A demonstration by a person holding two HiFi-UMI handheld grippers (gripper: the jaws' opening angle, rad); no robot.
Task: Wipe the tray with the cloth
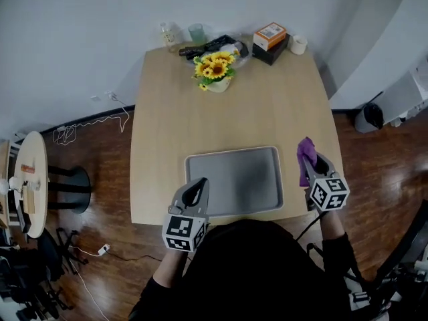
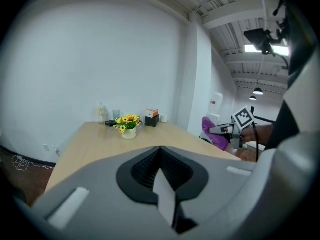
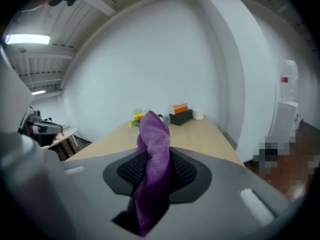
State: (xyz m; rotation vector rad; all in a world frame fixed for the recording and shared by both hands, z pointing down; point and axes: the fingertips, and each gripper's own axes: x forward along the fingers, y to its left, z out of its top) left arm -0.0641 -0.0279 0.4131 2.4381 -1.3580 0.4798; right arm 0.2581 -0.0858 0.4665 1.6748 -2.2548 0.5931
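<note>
Cloth (image 1: 305, 154) pinched in right claw (image 1: 313, 168); left claw (image 1: 195, 188) closed, empty, by tray (image 1: 235, 179).

No writing can be read; the label on the orange box (image 1: 270, 32) on the table (image 1: 267, 112) is too small to be made out.

My head camera hangs over the near edge of the table (image 1: 167, 112), looking steeply down. Each gripper camera rides close behind its own jaws, facing out across the tabletop to the far wall (image 1: 100, 32). All three share the sunflowers (image 1: 214, 67) and orange box (image 1: 270, 33) at the far end; the left one also catches the right gripper (image 2: 214, 130).
</note>
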